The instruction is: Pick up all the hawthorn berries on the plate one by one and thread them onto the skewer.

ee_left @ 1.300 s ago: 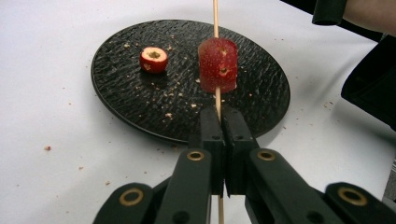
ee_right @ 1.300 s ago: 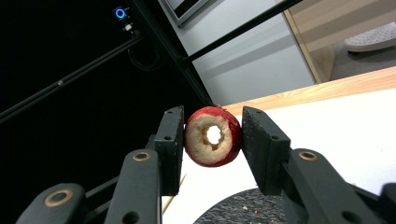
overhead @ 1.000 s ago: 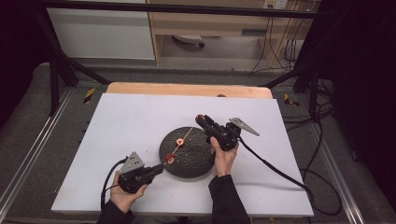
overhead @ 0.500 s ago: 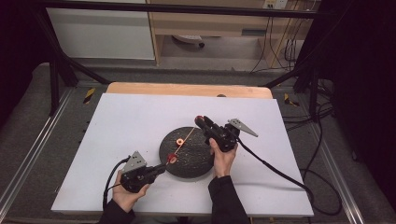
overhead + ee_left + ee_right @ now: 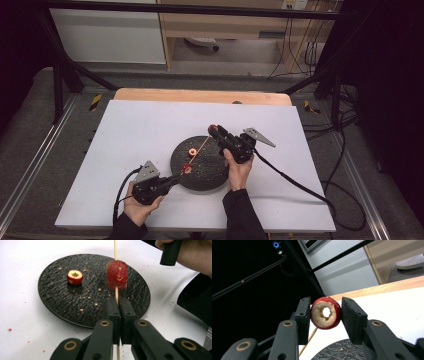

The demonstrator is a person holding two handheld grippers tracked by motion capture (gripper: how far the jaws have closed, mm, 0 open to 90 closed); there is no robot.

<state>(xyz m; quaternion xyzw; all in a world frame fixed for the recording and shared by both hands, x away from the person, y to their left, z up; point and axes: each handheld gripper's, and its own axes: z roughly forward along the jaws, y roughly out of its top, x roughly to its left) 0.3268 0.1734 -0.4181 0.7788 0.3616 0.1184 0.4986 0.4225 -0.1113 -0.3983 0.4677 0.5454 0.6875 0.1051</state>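
My left gripper [image 5: 175, 178] [image 5: 120, 301] is shut on a thin wooden skewer [image 5: 116, 293] near its lower end. A red fruit piece [image 5: 116, 274] [image 5: 186, 168] is threaded on the skewer just beyond the jaws. The skewer [image 5: 199, 150] slants up over the black round plate [image 5: 205, 175] towards my right gripper [image 5: 215, 131]. That gripper [image 5: 325, 312] is shut on a cored red fruit piece [image 5: 326, 313] [image 5: 213, 129], whose hole faces the camera. The skewer's far end [image 5: 308, 340] shows just below it. Another cored piece [image 5: 74, 277] [image 5: 191, 150] lies on the plate [image 5: 62, 302].
The plate sits on a white sheet [image 5: 125, 130] over a wooden table [image 5: 200, 96], with crumbs scattered around it. The right hand and its gripper handle [image 5: 171, 252] show at the top right of the left gripper view. A cable [image 5: 295, 180] trails right across the sheet.
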